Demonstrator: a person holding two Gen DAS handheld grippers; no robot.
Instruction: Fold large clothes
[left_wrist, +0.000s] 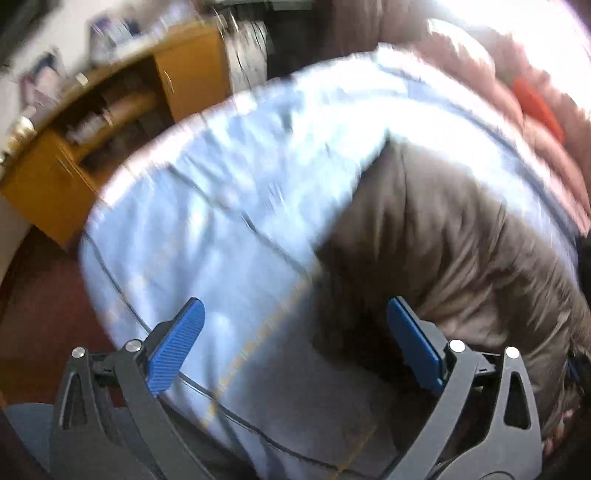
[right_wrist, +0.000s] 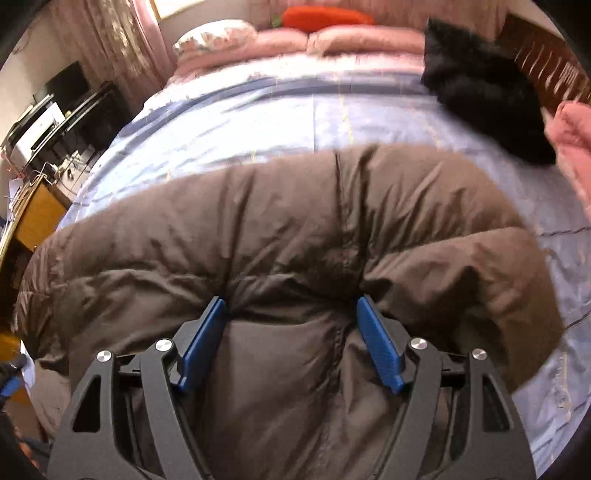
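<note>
A puffy brown down jacket lies across a light blue bedspread. My right gripper points down at it, and both blue pads dent a thick fold of the jacket bunched between them. In the blurred left wrist view, the left gripper stands wide open above the bedspread, with nothing gripped. Its right pad sits by the edge of the brown jacket, which fills the right side of that view.
A black furry garment lies at the bed's far right, with pink bedding and an orange-red cushion at the head. A wooden cabinet and a desk with a printer stand left of the bed.
</note>
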